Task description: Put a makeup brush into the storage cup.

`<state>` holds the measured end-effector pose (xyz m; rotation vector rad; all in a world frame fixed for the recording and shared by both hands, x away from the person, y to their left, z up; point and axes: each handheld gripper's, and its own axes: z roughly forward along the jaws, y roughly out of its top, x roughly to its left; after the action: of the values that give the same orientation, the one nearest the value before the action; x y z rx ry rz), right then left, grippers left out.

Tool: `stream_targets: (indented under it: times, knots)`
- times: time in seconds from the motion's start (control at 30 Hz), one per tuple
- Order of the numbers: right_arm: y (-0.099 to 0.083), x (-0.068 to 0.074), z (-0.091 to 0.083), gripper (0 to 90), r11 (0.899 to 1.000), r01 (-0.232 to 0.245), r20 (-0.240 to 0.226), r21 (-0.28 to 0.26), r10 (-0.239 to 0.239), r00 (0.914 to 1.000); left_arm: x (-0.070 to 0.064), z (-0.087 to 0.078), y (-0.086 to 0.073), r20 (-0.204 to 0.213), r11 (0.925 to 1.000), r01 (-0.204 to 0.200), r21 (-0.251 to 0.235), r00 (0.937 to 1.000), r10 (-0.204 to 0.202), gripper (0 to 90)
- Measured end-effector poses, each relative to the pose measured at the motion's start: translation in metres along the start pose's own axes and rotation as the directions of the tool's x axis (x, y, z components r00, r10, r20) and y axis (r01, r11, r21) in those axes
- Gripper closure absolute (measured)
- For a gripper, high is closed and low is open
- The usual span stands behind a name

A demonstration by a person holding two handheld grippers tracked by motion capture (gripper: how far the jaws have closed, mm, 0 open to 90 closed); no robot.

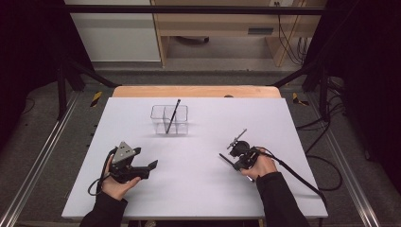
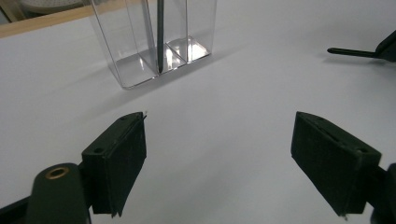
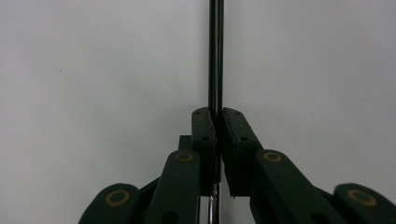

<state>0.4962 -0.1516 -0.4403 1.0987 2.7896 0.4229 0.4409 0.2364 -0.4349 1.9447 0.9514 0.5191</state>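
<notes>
Pen in hand: thin black pen (image 3: 215,51), clamped between the right gripper's jaws, sticking straight out ahead of them in the right gripper view.
Left gripper (image 1: 152,165): near-left of the clear holder, jaws spread wide with nothing between them, low over the table; aimed toward the holder in its own view.
Left hand (image 1: 115,182): wraps the gripper body from below, parked, not reaching.
Clear holder (image 1: 169,119): transparent box with compartments, standing upright on the white table (image 1: 198,189), toward the far middle.
Pen in holder (image 1: 172,116): already inside, leaning, tip down in a middle compartment, top tilted away from the person; also seen in the left gripper view (image 2: 160,35).
Right gripper (image 1: 226,158): near-right of the holder, well apart from it, pinched tight on the held pen.
Held pen axis: lies roughly flat, pointing left and a bit toward the person in the high view, so not aimed at the holder.
Key relation: holder lies forward and left of the right gripper; held pen likely needs tipping upright over an opening.
Nearer arm: right, since it carries the pen.
</notes>
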Motion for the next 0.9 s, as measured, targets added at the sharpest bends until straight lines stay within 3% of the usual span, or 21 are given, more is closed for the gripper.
stream_targets:
  times: [0.4,0.6,0.9]
  knots:
    - [0.007,0.007,-0.029,84.2,0.995,0.032,-0.014,-0.093,-0.033,0.9994,-0.001,-0.002,0.005,0.007,0.9996,-0.027,-0.004,0.9996,0.027,17.2]
    - [0.012,0.014,-0.043,84.2,0.987,0.064,-0.02,-0.144,-0.068,0.9975,-0.004,-0.004,0.008,0.017,0.999,-0.044,-0.005,0.9989,0.044,17.0]
    - [0.018,0.02,-0.055,84.2,0.98,0.093,-0.03,-0.177,-0.1,0.9946,-0.01,-0.003,0.013,0.04,0.9961,-0.088,0.0,0.9954,0.088,16.6]
